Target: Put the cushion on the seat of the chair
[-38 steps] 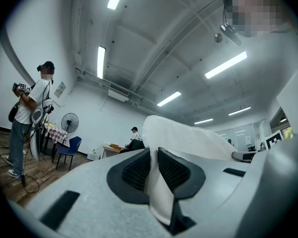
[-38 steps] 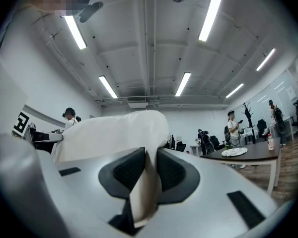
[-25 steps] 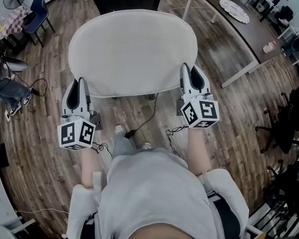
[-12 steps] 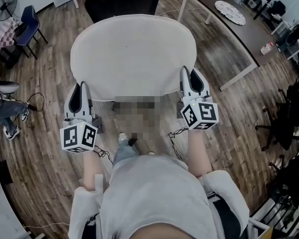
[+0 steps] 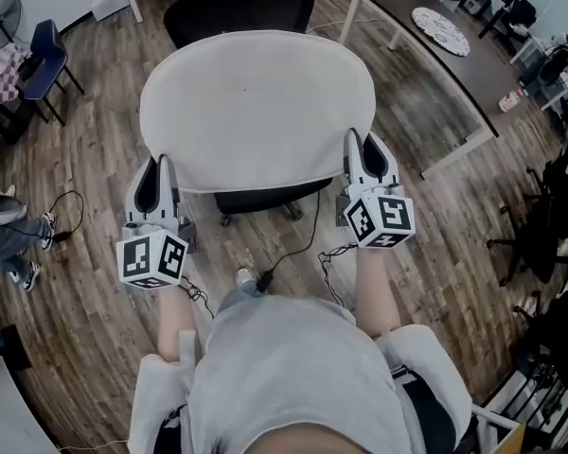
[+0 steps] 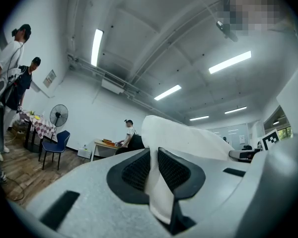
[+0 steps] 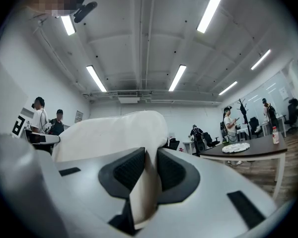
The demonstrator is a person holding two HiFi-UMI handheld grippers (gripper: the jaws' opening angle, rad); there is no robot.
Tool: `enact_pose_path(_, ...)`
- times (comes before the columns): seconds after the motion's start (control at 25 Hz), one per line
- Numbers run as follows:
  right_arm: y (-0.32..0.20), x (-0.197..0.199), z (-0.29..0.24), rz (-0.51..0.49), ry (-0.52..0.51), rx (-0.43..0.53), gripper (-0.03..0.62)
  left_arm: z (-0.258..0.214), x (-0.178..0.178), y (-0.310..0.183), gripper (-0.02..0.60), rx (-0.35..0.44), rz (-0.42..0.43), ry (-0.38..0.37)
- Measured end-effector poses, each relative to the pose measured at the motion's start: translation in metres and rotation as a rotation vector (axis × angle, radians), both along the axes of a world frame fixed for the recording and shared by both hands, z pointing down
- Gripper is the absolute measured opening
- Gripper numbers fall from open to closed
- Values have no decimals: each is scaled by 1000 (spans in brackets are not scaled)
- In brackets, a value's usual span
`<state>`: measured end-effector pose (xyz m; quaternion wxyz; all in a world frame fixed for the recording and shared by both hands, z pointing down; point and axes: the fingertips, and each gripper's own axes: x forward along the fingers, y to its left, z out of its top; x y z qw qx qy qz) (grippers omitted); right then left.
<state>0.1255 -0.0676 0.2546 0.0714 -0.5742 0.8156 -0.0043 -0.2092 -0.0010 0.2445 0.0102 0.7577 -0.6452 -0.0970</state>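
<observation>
The white oval cushion [image 5: 256, 107] is held roughly level over the black chair [image 5: 239, 6], covering most of the seat. Only the seat's front edge shows below the cushion's near rim, and contact between the two cannot be determined. The left gripper [image 5: 157, 166] is clamped on the cushion's near-left rim and the right gripper [image 5: 364, 149] on its near-right rim, with the fabric pinched flat between the ribbed pads [image 6: 133, 171]. Each gripper carries a cube [image 5: 380, 219] printed with black-and-white square markers.

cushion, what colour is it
Plain off-white, no pattern. The cushion shows best in the head view.
</observation>
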Motion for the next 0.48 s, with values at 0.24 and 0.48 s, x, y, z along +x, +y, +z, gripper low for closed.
enact_pose_path(0.24,-23,-29,0,29,-8,-1,63,1,-31,-32,55,3,31,3)
enact_pose_path(0.48,-38,-52,0,61,-4,-1,63,4,-56,-55,55,1,68,8)
